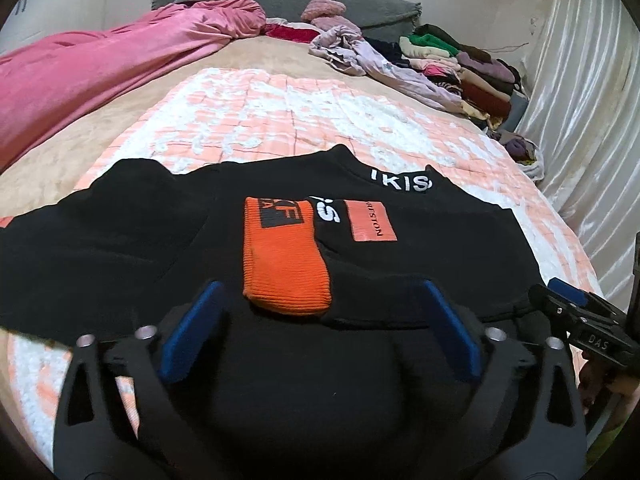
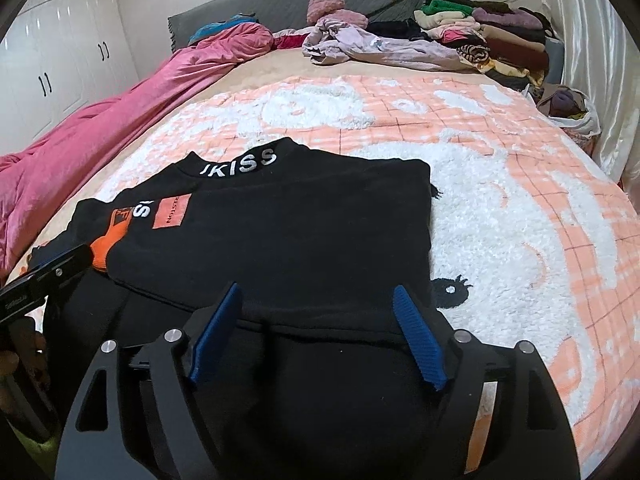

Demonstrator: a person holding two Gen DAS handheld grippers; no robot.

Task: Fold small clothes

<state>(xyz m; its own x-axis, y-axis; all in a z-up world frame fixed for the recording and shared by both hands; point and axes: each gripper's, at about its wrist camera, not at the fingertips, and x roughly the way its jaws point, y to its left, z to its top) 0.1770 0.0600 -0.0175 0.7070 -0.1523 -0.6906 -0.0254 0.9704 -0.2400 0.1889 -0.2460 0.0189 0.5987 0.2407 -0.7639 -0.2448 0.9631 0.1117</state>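
Pink duvet (image 2: 100, 128): bunched along bed's left edge. Left gripper (image 1: 320, 320): spread, empty, at near hem. Black sweatshirt (image 2: 288, 240): flat on peach-and-white blanket (image 2: 520, 200), collar away; orange-cuffed sleeve (image 1: 286, 264) laid across chest, right side apparently tucked in, so judged partly folded; bottom-to-collar fold remains. Right gripper (image 2: 318, 328): spread, empty, over hem. Clothes pile (image 2: 480, 36): far right, by headboard.

Matt black knit sweatshirt (image 2: 300, 236), ribbed orange cuff (image 1: 286, 268); fluffy blanket (image 2: 520, 220); glossy satin curtain (image 1: 592, 112); ridged blue claw pads (image 2: 420, 344).
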